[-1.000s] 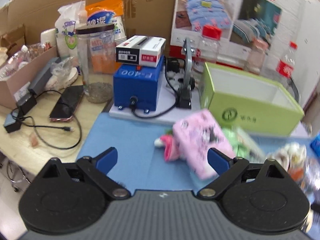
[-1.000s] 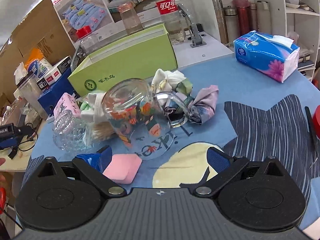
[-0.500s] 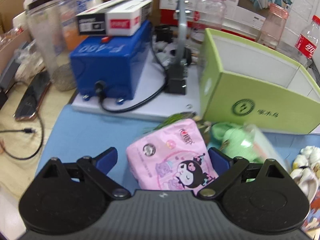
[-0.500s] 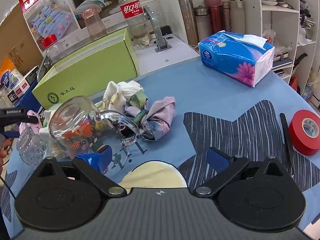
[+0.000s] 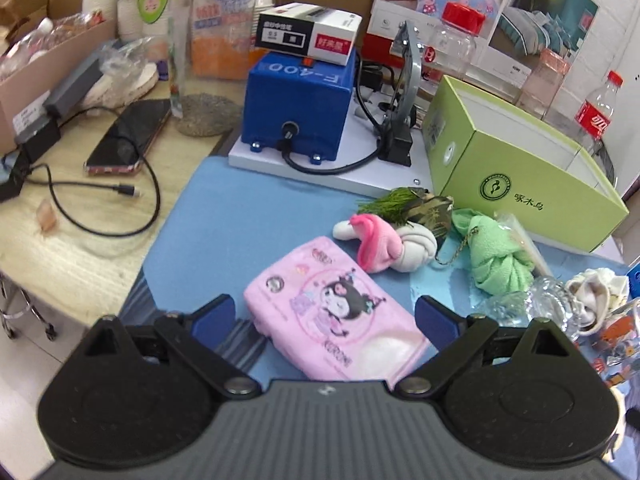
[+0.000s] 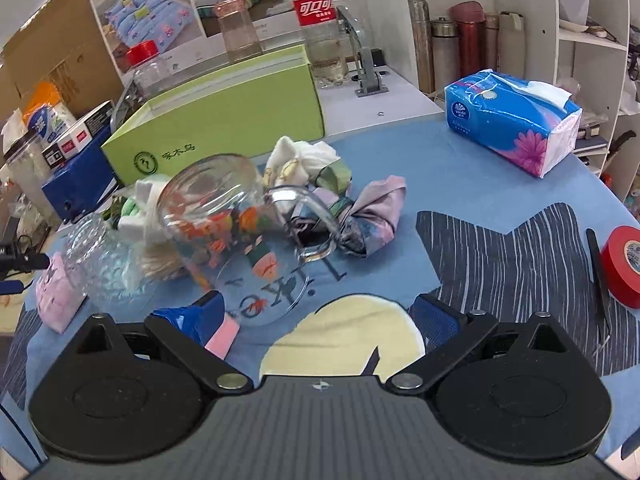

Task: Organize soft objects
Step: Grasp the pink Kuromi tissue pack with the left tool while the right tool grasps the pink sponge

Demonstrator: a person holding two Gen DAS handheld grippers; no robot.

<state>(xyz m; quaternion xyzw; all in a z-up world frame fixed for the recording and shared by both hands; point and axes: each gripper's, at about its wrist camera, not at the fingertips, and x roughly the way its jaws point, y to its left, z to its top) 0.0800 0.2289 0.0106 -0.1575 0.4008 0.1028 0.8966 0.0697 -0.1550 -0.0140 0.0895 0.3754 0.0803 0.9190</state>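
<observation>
My left gripper (image 5: 324, 316) is open, its blue fingertips on either side of a pink cartoon tissue pack (image 5: 336, 312) lying on the blue cloth, not touching it. Beyond lie a pink-and-white rolled sock (image 5: 384, 246), a green cloth bundle (image 5: 498, 260) and a camouflage cloth (image 5: 430, 212). The open green box (image 5: 520, 184) stands behind them. My right gripper (image 6: 320, 316) is open and empty above the cloth. Ahead of it are a printed glass mug (image 6: 236, 232) on its side, a purple cloth bundle (image 6: 368, 212) and a white cloth bundle (image 6: 304, 160).
A blue machine (image 5: 298, 104), a phone (image 5: 128, 136) and cables lie at the left. A blue tissue pack (image 6: 516, 124), red tape roll (image 6: 626, 264) and tweezers (image 6: 598, 272) lie at the right. A textured glass (image 6: 96, 252) and pink sponge (image 6: 222, 338) sit near the right gripper.
The left gripper has pulled back and risen, so the pink pack lies further ahead between the fingertips. The right gripper's view has swung left and drawn nearer the mug.
</observation>
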